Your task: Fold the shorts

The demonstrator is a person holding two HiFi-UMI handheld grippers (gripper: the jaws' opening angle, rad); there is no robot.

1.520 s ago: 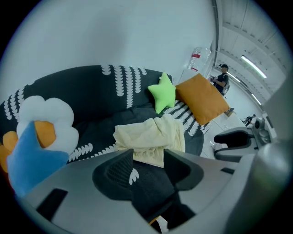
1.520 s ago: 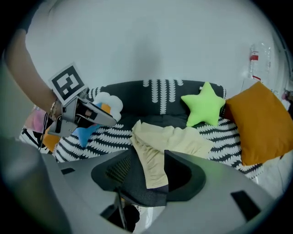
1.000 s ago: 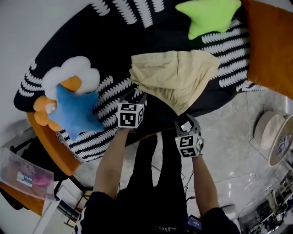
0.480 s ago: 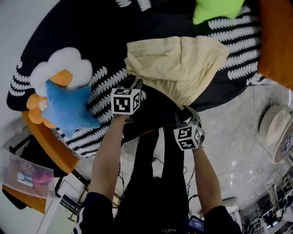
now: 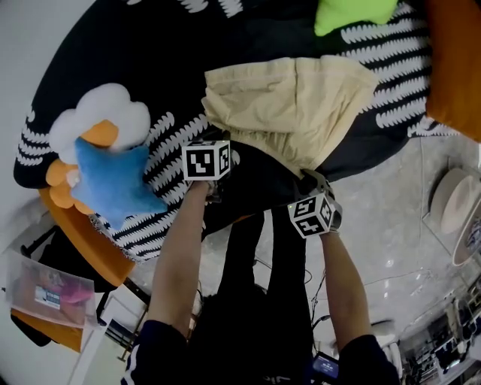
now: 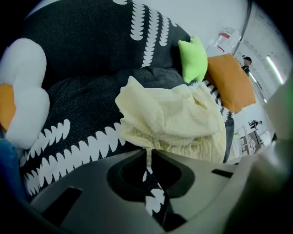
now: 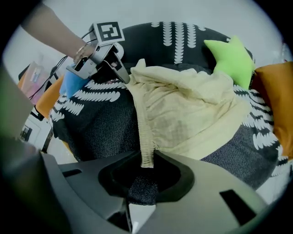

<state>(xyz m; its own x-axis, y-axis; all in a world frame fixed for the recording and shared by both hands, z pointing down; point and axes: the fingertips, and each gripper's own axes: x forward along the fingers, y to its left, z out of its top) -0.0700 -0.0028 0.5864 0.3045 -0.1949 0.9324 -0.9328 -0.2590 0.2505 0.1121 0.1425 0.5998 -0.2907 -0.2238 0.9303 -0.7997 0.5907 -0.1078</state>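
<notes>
Pale yellow shorts [image 5: 289, 113] lie crumpled on a black cover with white leaf print [image 5: 173, 143]. My left gripper [image 5: 223, 140] is at the shorts' near left corner; in the left gripper view its jaws [image 6: 147, 153] are closing, with a thin fold of the shorts [image 6: 169, 119] pinched between them. My right gripper [image 5: 309, 177] is at the near right corner. In the right gripper view its jaws [image 7: 146, 160] are closing on the gathered waistband end of the shorts [image 7: 192, 109]. The left gripper [image 7: 124, 78] also shows there, at the far corner.
A blue star pillow [image 5: 113, 184] and a white cloud pillow [image 5: 105, 120] lie left of the shorts. A green star pillow [image 5: 349, 13] and an orange cushion [image 5: 455, 68] sit beyond and to the right. Grey floor with a round stool [image 5: 458, 203] is at the right.
Both grippers have sunk onto the near edge of the shorts and their jaws have closed onto the cloth. The shorts themselves have barely shifted.
</notes>
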